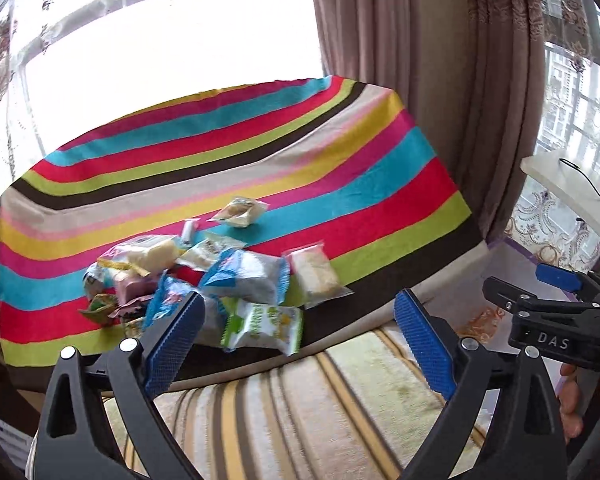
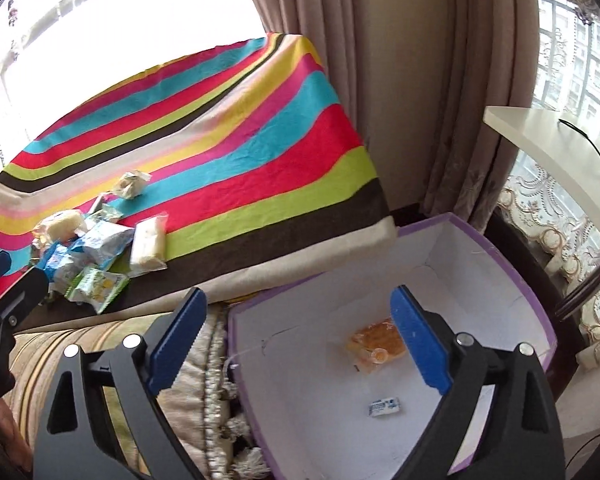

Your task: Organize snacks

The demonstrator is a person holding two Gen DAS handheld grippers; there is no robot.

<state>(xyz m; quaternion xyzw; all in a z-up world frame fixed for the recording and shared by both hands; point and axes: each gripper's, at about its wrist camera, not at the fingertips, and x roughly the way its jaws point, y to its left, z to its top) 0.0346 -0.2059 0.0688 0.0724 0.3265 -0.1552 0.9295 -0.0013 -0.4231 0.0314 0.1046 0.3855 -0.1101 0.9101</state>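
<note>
Snack pile (image 1: pixel 204 280): heaped near front edge of striped bench (image 1: pixel 340 168). Box (image 2: pixel 500 248): right of bench, holding orange packet (image 2: pixel 376 340) and small blue sachet (image 2: pixel 386 407). Left gripper (image 1: pixel 300 344): fingers apart, empty, short of pile. Right gripper (image 2: pixel 300 344): fingers apart, empty, above box. Advice: pinch one outlying packet by its body, lift clear, release low inside box.

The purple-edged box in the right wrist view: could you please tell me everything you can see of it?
The box is an open, lidless container, apparently cardboard, with white inner walls and a purple rim. It sits low, beside the striped table's corner. Inside lie an orange snack packet and a small blue-and-white sachet, apart from each other. The open right gripper hovers above it, touching nothing.
</note>
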